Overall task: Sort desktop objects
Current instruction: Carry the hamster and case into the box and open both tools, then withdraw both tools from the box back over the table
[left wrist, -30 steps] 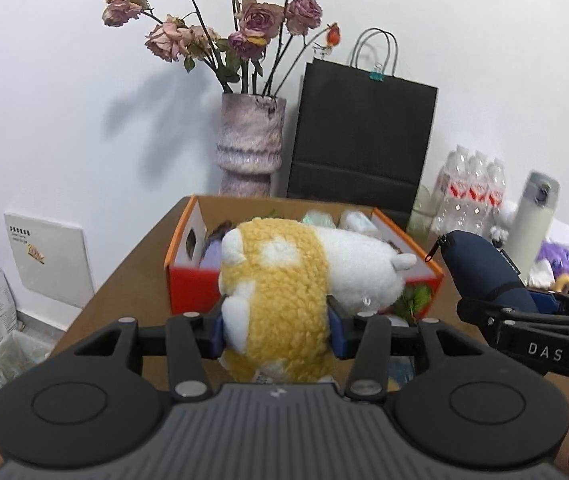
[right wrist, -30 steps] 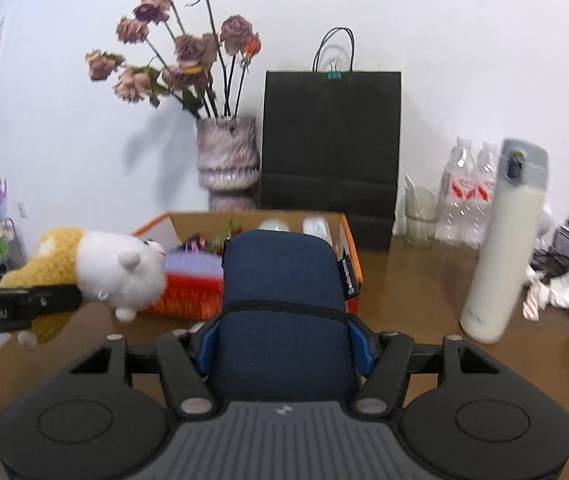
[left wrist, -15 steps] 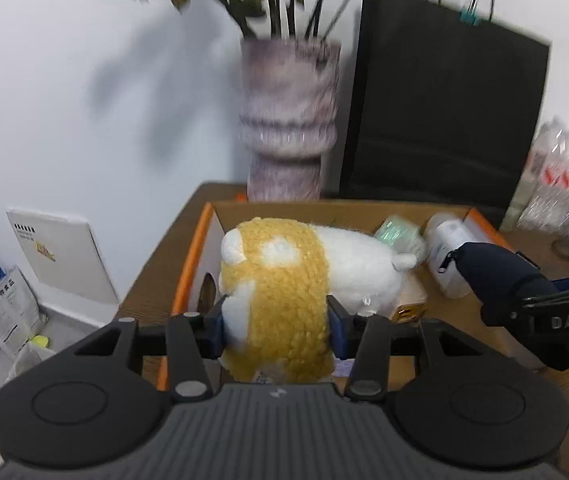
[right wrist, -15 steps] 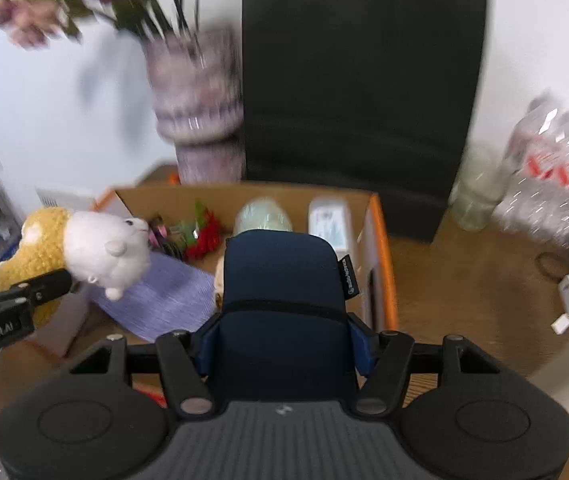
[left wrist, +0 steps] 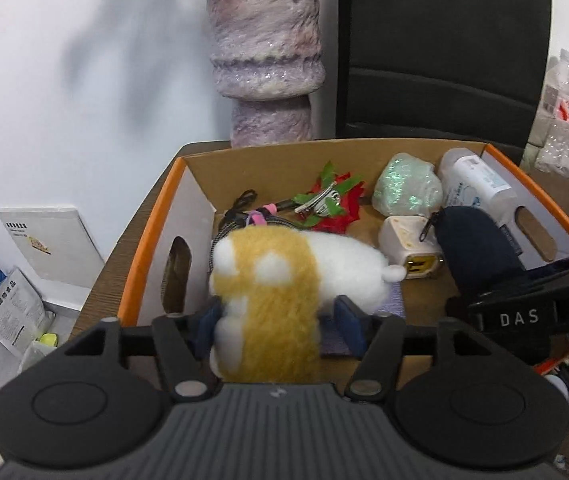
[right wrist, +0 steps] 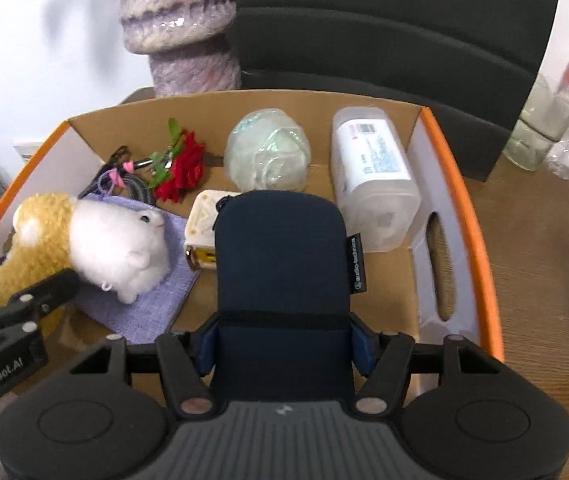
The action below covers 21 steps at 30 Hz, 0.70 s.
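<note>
Left gripper (left wrist: 274,320): bottom centre of the left wrist view, angled down into the box. Its jaws are opening, and the blue pads now stand clear of the plush toy between them, which looks like a release.
Plush toy (left wrist: 284,280): yellow and white, woolly, in the lower middle of the frame, with its white head lying on a lilac cloth (right wrist: 140,300) inside the box.
Right gripper (right wrist: 284,336): bottom centre of the right wrist view, pinching the near end of the pouch, with both blue pads pressed against its sides.
Navy pouch (right wrist: 284,264): zipped fabric case, held over the box's middle right, probably ready to be set down there.
Cardboard box (right wrist: 480,240): orange-rimmed, filling mid frame, serving as the collecting place.
Already inside, toward the far wall: white charger block (right wrist: 200,224), red artificial rose (right wrist: 182,170), coiled cable (right wrist: 132,184), iridescent wrapped bundle (right wrist: 268,152), and clear wipes tub (right wrist: 372,184).
Behind the box, top of frame: purple vase (left wrist: 264,48) and black paper bag (left wrist: 444,48).
</note>
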Tool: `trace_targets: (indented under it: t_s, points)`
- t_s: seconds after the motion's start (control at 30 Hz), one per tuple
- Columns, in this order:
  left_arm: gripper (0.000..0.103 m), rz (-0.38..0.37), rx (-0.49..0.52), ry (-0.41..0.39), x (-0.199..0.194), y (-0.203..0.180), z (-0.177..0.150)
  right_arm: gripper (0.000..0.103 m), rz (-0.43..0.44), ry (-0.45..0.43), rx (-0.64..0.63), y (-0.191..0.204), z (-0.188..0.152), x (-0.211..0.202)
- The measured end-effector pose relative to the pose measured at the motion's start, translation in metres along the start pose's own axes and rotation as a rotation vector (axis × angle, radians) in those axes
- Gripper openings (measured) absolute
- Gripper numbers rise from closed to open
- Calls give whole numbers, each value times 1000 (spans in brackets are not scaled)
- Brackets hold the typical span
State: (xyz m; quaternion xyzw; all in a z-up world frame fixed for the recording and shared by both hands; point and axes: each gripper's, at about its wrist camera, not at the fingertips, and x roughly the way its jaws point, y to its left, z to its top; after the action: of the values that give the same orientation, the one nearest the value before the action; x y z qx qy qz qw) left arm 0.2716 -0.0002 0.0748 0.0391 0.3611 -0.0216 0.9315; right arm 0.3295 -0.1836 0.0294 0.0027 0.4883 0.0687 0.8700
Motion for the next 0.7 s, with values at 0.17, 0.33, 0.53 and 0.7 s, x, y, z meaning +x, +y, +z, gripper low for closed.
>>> trace_targets:
  t_s: [0.17, 0.33, 0.53, 0.7]
  points:
    - [81, -7, 5, -53, -23, 2, 3, 73, 31, -90, 1, -7, -5, -25]
    - [93, -25, -19, -84, -48, -2, 4, 85, 24, -220, -14, -8, -12, -68]
    - [100, -40, -29, -104, -78, -10, -13, 91, 36, -327, -34, -11, -39, -112]
    - [101, -50, -74, -129, -102, -15, -40, 95, 35, -386, -2, -18, -70, -133]
